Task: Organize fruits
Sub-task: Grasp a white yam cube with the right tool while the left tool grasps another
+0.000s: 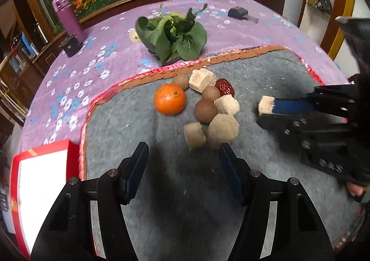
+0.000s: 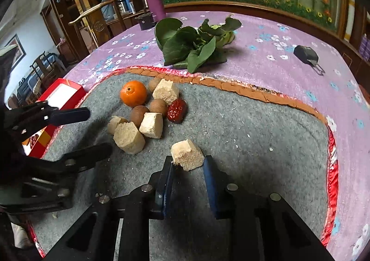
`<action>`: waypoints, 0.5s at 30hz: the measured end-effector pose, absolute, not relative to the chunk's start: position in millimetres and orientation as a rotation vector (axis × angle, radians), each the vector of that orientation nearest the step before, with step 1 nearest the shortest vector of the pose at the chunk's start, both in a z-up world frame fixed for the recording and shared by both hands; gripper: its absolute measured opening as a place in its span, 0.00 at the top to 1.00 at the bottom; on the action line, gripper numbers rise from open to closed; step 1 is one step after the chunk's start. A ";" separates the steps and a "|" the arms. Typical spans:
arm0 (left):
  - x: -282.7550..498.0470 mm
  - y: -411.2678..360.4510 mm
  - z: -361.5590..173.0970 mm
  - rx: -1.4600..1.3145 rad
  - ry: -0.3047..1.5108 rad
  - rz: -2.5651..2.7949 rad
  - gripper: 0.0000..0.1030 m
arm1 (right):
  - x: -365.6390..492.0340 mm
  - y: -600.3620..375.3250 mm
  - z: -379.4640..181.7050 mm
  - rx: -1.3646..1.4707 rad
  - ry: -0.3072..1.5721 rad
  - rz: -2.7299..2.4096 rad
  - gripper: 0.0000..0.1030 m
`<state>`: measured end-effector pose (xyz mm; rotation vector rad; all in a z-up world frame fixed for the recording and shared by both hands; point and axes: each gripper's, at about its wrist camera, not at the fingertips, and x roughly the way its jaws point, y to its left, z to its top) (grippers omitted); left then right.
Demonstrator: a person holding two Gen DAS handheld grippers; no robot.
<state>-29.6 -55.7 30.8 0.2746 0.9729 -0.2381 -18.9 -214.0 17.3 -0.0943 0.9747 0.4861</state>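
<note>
Right wrist view: grey mat [image 2: 242, 136] held fruit pile at far left. Orange [image 2: 133, 93] largest: firm, round, prone to roll, best taken across middle. Tan chunks [image 2: 129, 137] looked dry, crumbly, light. Right gripper [image 2: 187, 164] clamped on one tan chunk [image 2: 187, 157], just near of pile, flat sides against pads, though contact partly hidden. Red date [image 2: 177, 110] small, wrinkled, soft. Left gripper [image 1: 182, 164] fingers wide apart, empty, near pile.

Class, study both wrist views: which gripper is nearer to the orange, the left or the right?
Left. The left gripper hangs open just short of the fruit pile, the orange slightly ahead. The right gripper is farther, beyond the pile, its fingers around a beige chunk.
</note>
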 end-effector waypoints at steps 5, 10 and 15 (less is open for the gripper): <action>-14.8 -56.3 18.8 0.237 1.013 -0.259 0.37 | -16.6 -219.1 16.6 -0.048 0.992 0.499 0.75; -13.4 -54.4 16.9 0.167 0.994 -0.294 0.45 | -16.7 -219.4 16.6 -0.042 0.993 0.502 0.75; -17.1 -55.3 20.1 0.137 0.971 -0.356 0.71 | -16.0 -219.8 16.6 -0.041 0.992 0.504 0.75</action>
